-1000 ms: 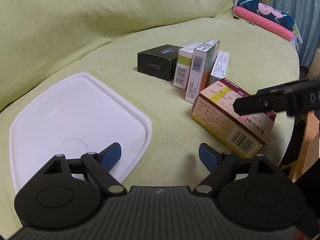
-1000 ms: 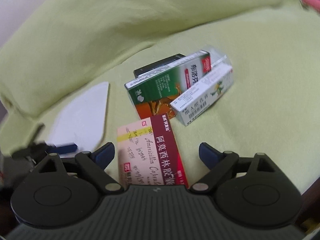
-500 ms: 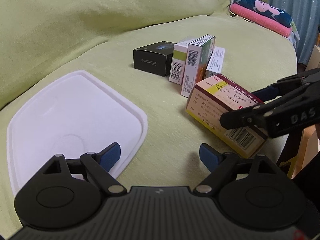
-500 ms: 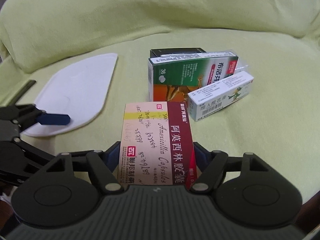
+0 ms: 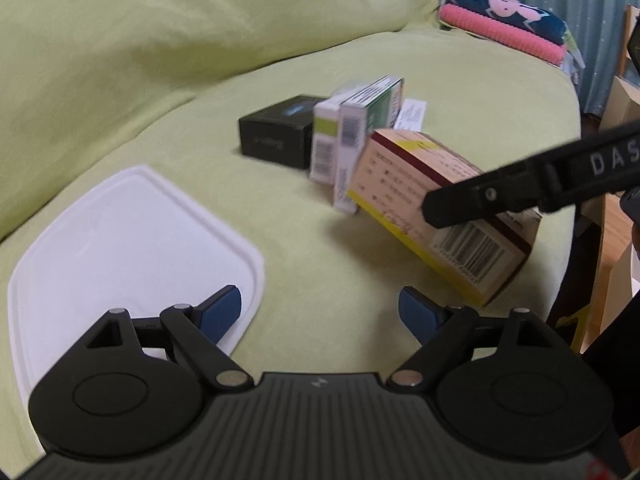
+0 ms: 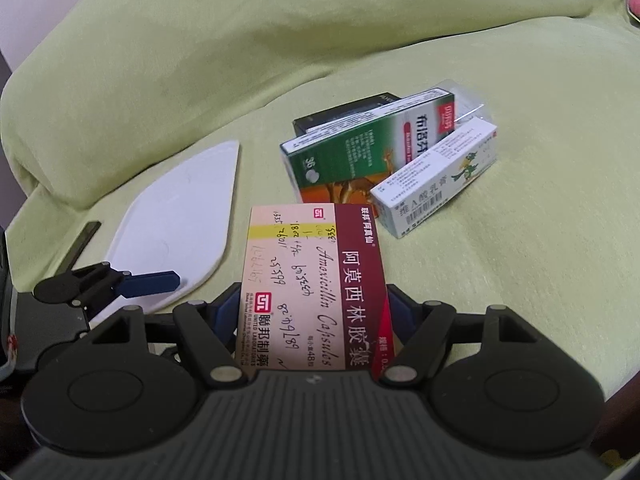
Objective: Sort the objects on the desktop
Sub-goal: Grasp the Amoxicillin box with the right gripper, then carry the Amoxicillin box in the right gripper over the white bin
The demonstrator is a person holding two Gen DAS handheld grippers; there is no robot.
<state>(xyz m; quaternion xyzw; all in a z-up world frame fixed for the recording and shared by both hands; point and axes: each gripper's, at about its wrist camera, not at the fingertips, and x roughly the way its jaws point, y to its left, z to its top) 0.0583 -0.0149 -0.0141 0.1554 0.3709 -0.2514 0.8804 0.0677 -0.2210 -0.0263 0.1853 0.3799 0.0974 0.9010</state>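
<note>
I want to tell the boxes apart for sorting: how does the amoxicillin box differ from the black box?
The amoxicillin box is pink and maroon with handwriting; the black box is plain and dark. The amoxicillin box is clamped in the right tool, its far end tilted up; the black box lies flat on the green cover, untouched. Both are rectangular cartons.

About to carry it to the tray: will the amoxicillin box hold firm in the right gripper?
Probably: the amoxicillin box looks like stiff card, flat sides between the right gripper pads. Likely light. Its far end overhangs, so it may pivot.
</note>
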